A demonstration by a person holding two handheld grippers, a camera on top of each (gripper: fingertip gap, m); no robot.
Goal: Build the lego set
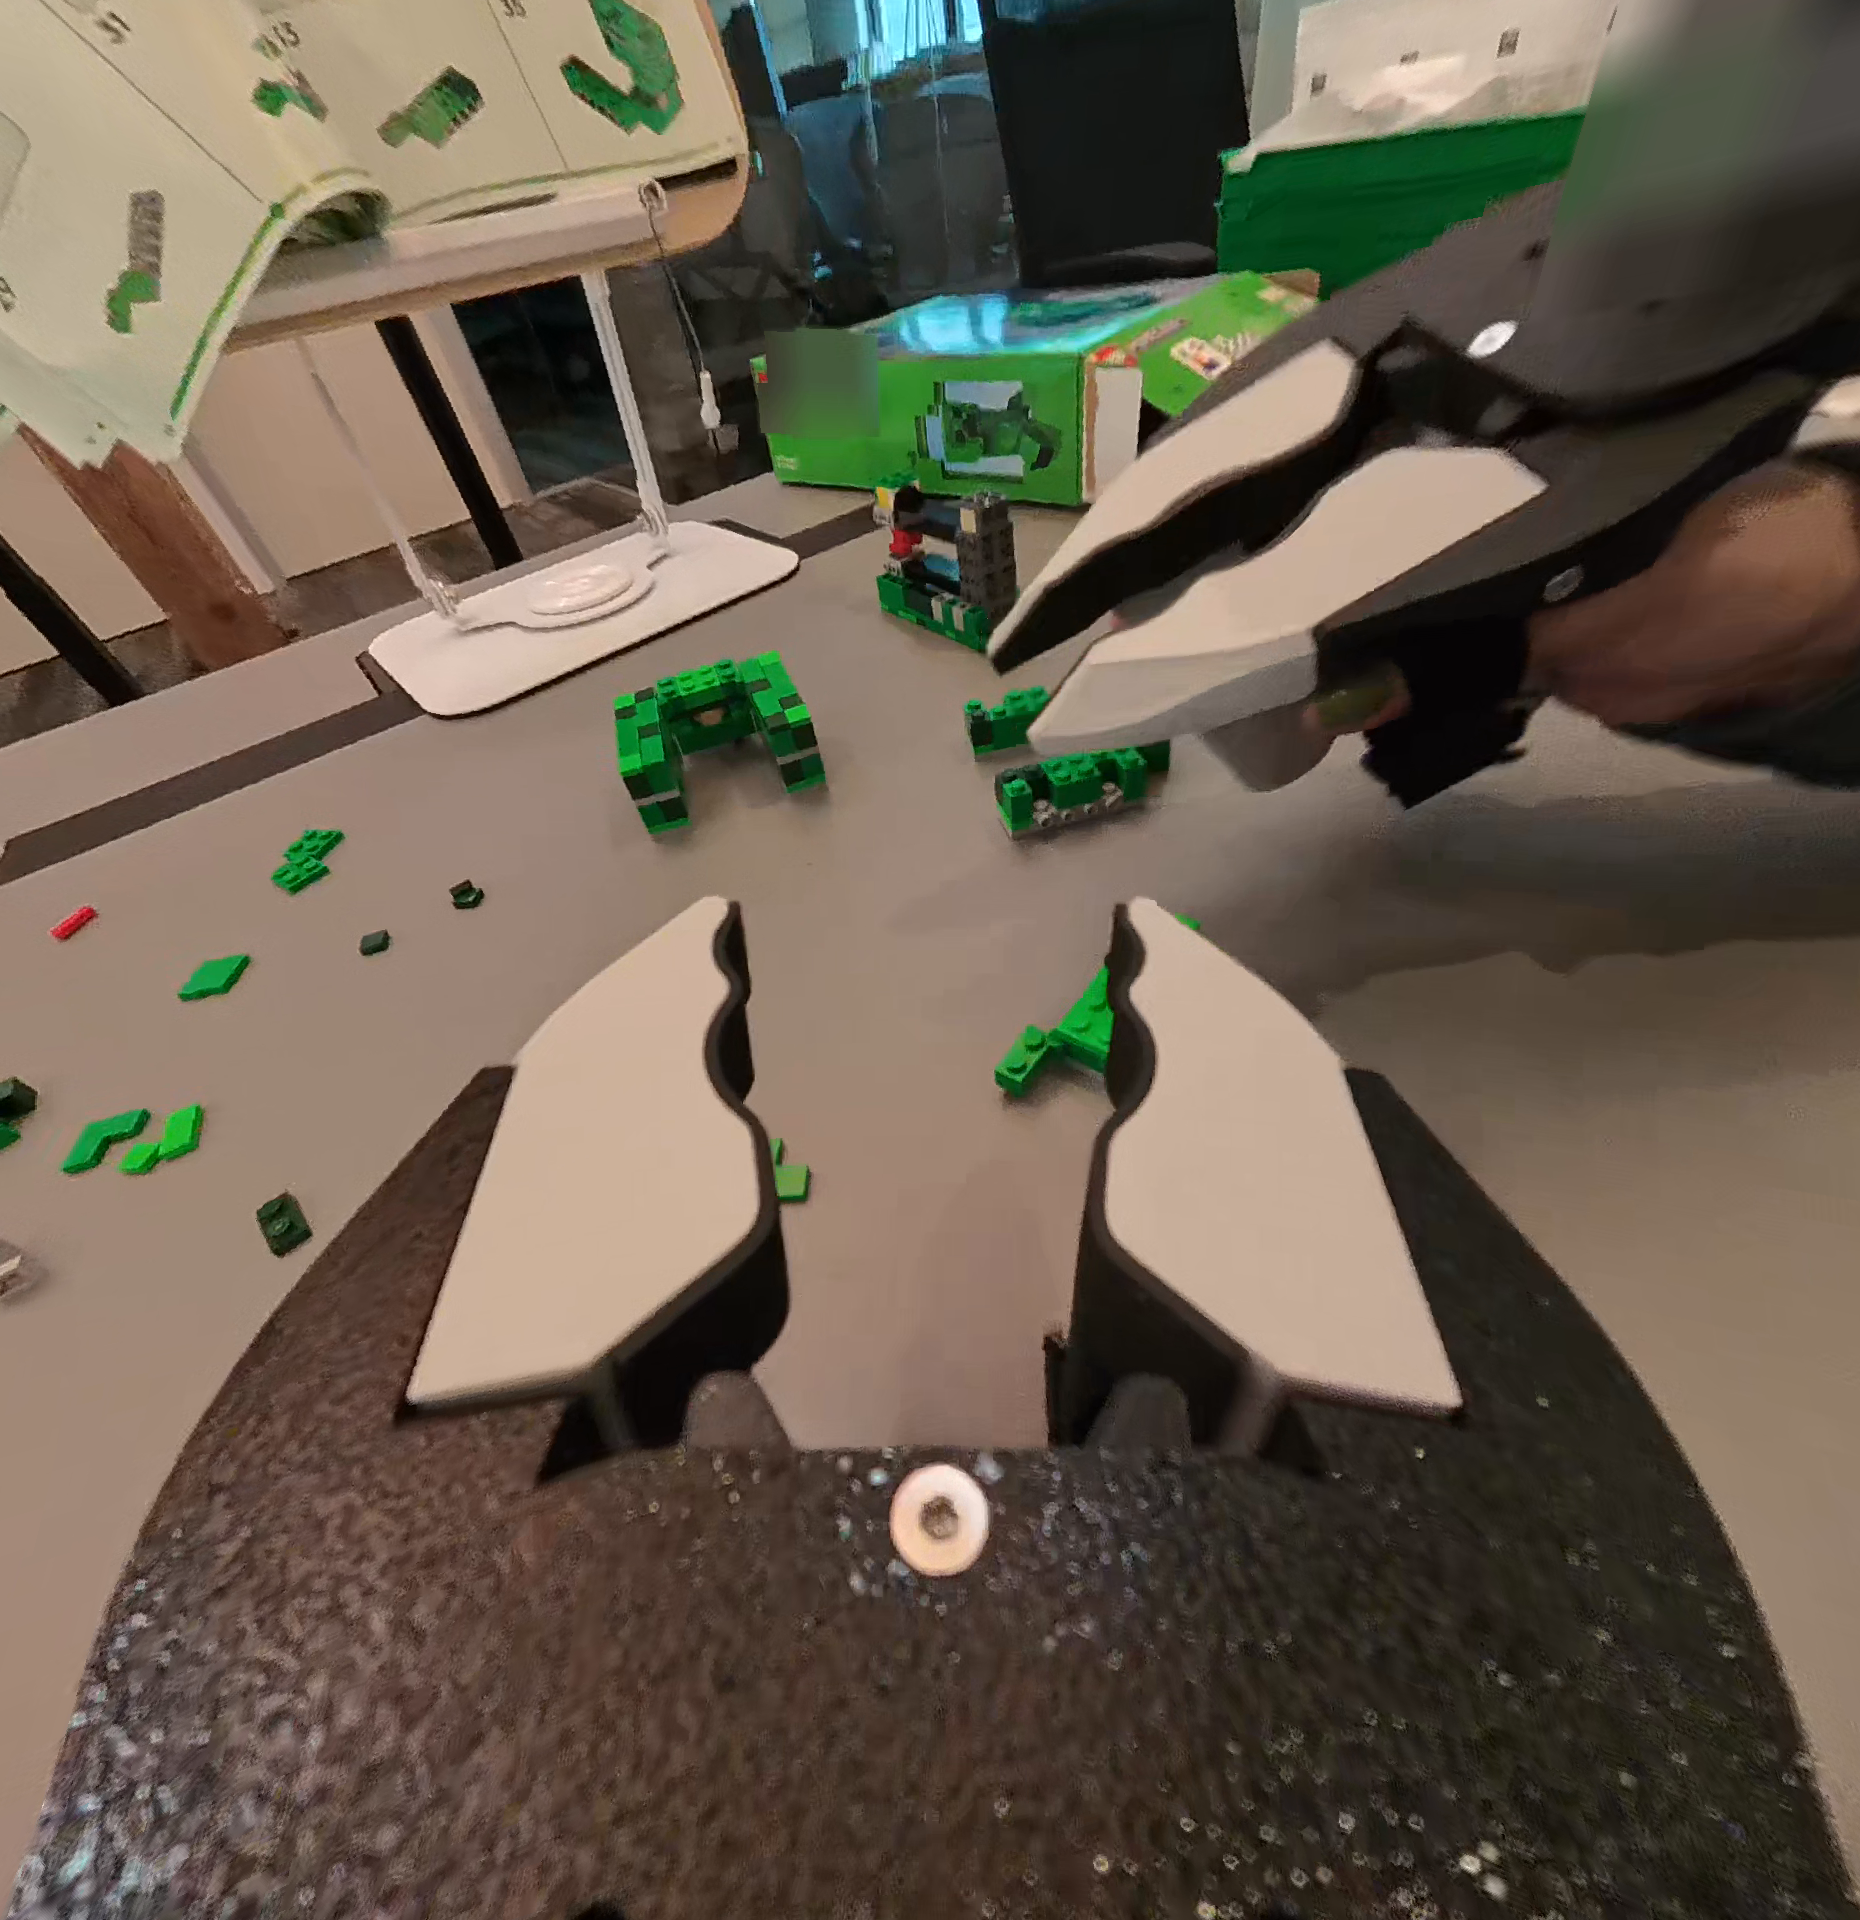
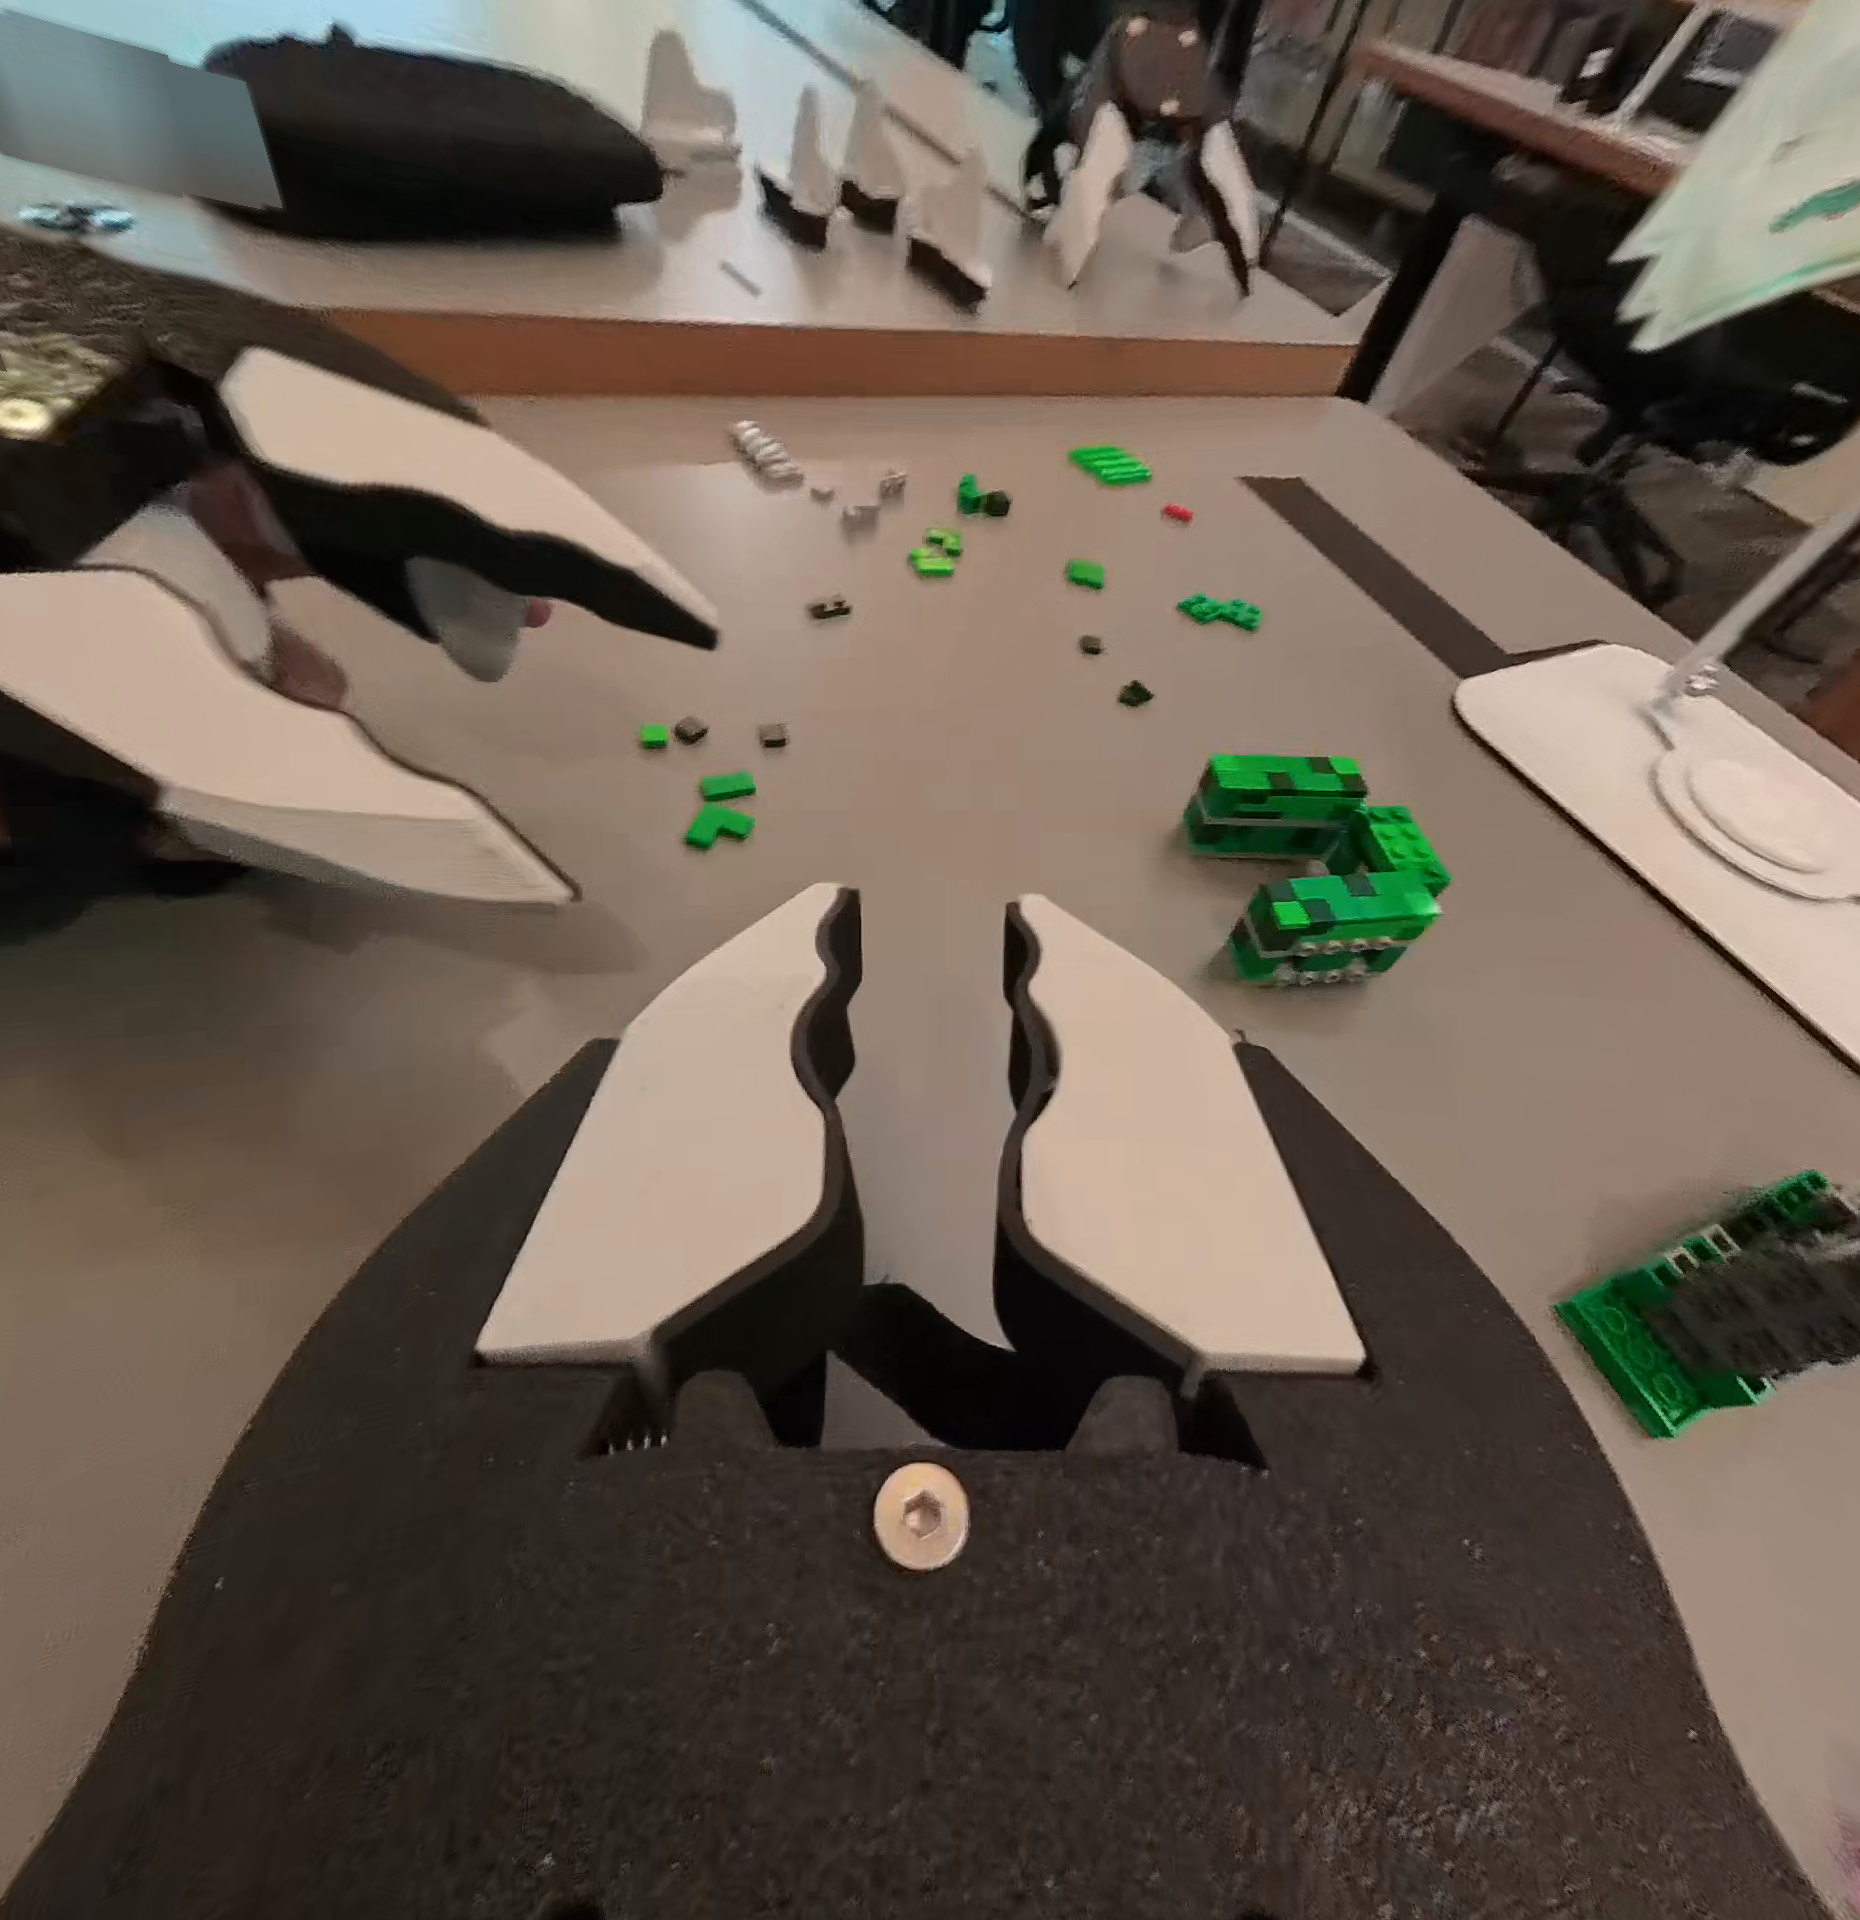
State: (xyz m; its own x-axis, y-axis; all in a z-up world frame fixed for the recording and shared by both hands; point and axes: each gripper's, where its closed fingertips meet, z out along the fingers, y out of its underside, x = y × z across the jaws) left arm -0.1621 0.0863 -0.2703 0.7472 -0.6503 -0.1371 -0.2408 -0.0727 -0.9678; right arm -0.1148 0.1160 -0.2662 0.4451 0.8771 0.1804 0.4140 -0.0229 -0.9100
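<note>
My left gripper (image 1: 928, 920) is open and empty, low over the grey table (image 1: 905, 1299). A small cluster of green plates (image 1: 1061, 1039) lies just inside its right finger. My right gripper (image 2: 931, 899) is open with a narrow gap and holds nothing. In the left wrist view it (image 1: 1019, 696) hovers over two small green builds (image 1: 1082, 790). A green U-shaped build (image 1: 718, 738) stands mid-table and also shows in the right wrist view (image 2: 1321, 862). The left gripper (image 2: 635, 764) shows at the left of the right wrist view.
A grey-and-green build (image 1: 947, 561) with a red figure stands behind, also seen in the right wrist view (image 2: 1736, 1299). Loose green pieces (image 1: 136, 1138) and grey ones (image 2: 765, 452) are scattered left. A green box (image 1: 1009, 416) and a booklet stand base (image 1: 593, 613) sit at the back. The left gripper's tips are roughly 7 cm from the right gripper's. The green U-shaped build (image 1: 718, 738) sits 15 cm or so from the ends of my right fingers.
</note>
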